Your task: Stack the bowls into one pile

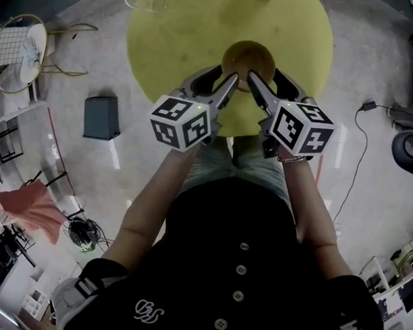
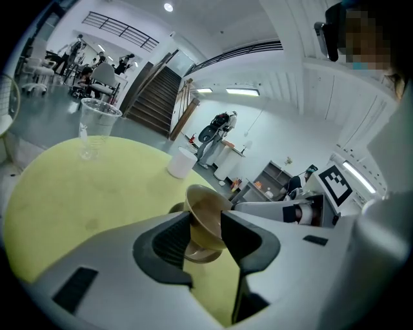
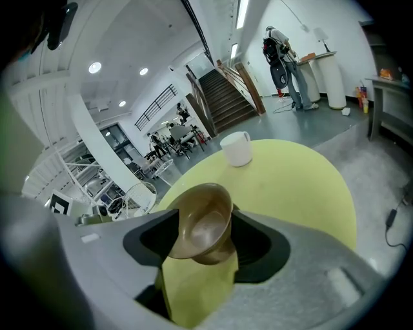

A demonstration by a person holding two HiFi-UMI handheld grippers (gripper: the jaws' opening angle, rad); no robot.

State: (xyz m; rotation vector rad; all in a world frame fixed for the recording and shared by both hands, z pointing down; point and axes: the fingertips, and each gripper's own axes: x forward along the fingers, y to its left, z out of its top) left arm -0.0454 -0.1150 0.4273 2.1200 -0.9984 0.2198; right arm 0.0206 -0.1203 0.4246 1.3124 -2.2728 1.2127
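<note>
Brown empty bowl (image 3: pixel 197 222) tilted in right gripper (image 3: pixel 201 235)

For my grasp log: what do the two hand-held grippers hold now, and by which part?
The left hand-held gripper and the right hand-held gripper each pinch the round brown bowl by its wall at the rim.

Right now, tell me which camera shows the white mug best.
The right gripper view: the white mug stands whole and upright on the yellow table, handle visible. The left gripper view shows it smaller, past the bowl. The head view cuts it off at the top edge.
</note>
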